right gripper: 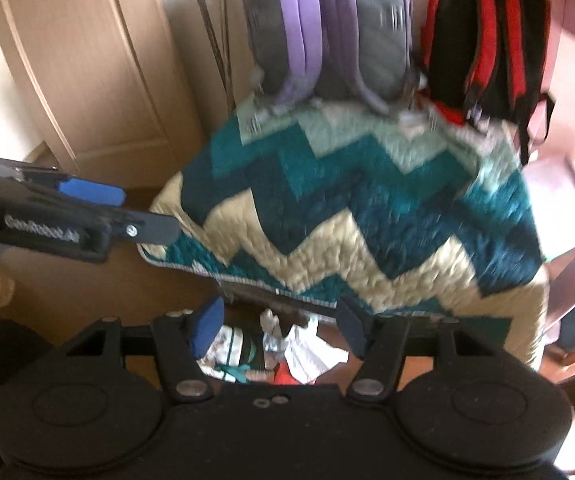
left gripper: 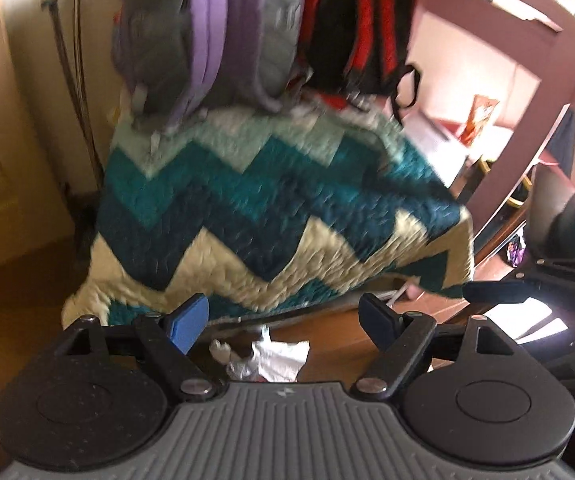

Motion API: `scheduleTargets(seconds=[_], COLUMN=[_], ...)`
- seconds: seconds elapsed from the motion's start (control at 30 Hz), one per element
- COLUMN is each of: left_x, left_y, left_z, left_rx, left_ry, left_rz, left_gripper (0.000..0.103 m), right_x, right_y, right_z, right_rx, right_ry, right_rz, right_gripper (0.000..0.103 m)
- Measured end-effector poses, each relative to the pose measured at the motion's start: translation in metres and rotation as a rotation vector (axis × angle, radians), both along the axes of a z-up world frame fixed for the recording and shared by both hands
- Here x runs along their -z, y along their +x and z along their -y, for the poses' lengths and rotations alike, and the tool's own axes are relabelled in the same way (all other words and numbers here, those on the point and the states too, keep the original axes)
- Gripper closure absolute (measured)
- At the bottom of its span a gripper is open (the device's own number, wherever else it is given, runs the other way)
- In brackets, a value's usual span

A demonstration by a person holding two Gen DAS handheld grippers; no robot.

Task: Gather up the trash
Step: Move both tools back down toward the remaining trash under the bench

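Two backpacks (right gripper: 327, 28) hanging over our zigzag quilt (right gripper: 367, 208), wooden floor (left gripper: 15, 320), beige door (right gripper: 79, 72), crumpled trash (right gripper: 271, 352), perhaps wrappers, below both grippers, left gripper (left gripper: 283, 320) and right gripper (right gripper: 283, 326) spread, empty

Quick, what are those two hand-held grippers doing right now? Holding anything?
Left hand-held gripper: open, holding nothing, above the white trash.
Right hand-held gripper: open, holding nothing.
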State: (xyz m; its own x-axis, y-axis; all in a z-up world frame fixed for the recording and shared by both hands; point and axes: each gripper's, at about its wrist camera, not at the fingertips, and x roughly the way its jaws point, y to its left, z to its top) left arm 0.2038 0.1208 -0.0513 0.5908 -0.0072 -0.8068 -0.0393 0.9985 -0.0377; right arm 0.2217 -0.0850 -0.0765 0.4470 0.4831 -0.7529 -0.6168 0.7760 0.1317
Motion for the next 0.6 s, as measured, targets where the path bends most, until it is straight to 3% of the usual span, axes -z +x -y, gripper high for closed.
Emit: scheduleTargets(seconds=[0.2, 0.33, 0.6], left_x=[0.063, 0.109, 0.192], left_y=[0.028, 0.046, 0.066], left_z=[-0.041, -0.075, -0.146], left_rx=[-0.029, -0.058, -0.085], left_ry=[-0.015, -0.017, -0.013], left_rz=[-0.093, -0.162, -0.302], left_gripper=[0.017, 0.005, 0.005], right_x=[0.068, 0.111, 0.207], right_y=[0.03, 0.048, 0.082], right_z=[-0.022, -0.041, -0.094], right_rx=[-0.018, -0.043, -0.127], right_ry=[-0.051, -0.095, -0.179], right_rz=[-0.082, -0.119, -0.188], right_gripper=[0.041, 0.041, 0.041])
